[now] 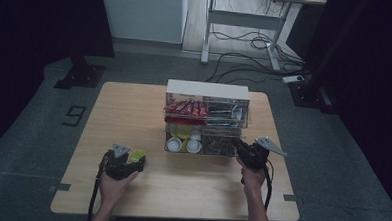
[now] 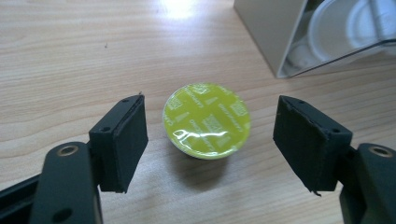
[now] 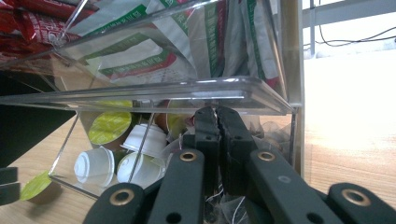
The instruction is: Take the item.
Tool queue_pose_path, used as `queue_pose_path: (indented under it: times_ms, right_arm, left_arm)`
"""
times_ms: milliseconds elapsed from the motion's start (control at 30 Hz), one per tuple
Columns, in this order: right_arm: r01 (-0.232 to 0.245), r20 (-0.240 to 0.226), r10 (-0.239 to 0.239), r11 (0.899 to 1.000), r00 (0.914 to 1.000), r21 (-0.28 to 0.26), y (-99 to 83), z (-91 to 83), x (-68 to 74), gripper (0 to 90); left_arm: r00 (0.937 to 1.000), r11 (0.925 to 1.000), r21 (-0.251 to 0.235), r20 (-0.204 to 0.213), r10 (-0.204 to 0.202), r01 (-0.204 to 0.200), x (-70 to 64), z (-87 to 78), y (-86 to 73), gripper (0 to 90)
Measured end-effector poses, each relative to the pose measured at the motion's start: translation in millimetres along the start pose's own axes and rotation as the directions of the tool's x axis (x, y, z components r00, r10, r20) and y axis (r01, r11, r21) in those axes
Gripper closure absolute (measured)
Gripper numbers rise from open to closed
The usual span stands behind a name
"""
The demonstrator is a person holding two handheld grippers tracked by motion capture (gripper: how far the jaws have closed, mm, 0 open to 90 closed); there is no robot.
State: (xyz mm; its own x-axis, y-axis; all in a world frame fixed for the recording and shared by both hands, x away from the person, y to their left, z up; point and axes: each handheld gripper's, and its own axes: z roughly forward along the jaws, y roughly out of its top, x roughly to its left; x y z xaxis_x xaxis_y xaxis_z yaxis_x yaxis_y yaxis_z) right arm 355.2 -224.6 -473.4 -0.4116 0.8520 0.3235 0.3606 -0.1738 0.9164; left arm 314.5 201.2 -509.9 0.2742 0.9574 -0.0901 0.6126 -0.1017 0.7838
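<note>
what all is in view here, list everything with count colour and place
capsule: one, yellow-green foil lid, on the table between the open jaws of the left tool
organiser: one, clear acrylic with white top, middle of the table
red packets: several, red, upper left compartment
sachets: several, white with green and red print, upper right compartment
creamer cups: at least three, white, lower left compartment, with yellow-green capsules behind
table: one, light wood
desk: one, white frame, background, cables on the floor below
left tool: one, black, open, front left
right tool: one, black, jaws together at the organiser's lower right compartment
</note>
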Motion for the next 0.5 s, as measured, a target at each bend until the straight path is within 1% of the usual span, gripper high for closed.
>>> queue_pose_path:
  times_ms: [67, 133, 267, 333, 367, 500]
  right_arm:
    - [0.001, 0.001, -0.001, 1.000, 1.0000, 0.004, -0.7, 0.5, 0.4, 86.5]
    - [0.005, 0.003, -0.005, 1.000, 1.0000, 0.009, -1.4, 0.7, 0.6, 86.4]
    - [0.007, 0.003, -0.007, 1.000, 1.0000, 0.015, -2.5, 0.7, 0.6, 86.5]
    - [0.008, 0.005, -0.008, 1.000, 1.0000, 0.016, -3.2, 0.9, 0.9, 86.5]
    - [0.009, 0.007, -0.009, 1.000, 0.9999, 0.019, -3.5, 1.0, 1.1, 86.5]
    - [0.017, 0.013, -0.017, 1.000, 0.9998, 0.025, -5.8, 1.5, 1.5, 86.5]
  left_arm:
    - [1.0000, 1.0000, -0.006, 0.008, -0.006, 0.006, -0.4, -2.0, -1.2, 26.7]
    - [0.9996, 0.9998, -0.019, 0.025, -0.010, 0.011, -0.8, -6.2, -5.5, 27.1]
    - [0.9985, 0.9996, -0.023, 0.053, -0.016, 0.017, 0.1, -11.0, -11.5, 27.7]
    - [0.9983, 0.9995, -0.024, 0.055, -0.017, 0.018, 0.2, -11.8, -13.3, 28.3]
    - [0.9985, 0.9998, -0.017, 0.055, -0.006, 0.007, -0.5, -12.0, -15.2, 28.2]
    - [0.9982, 0.9996, -0.027, 0.059, -0.006, 0.007, 0.6, -15.8, -16.9, 28.2]
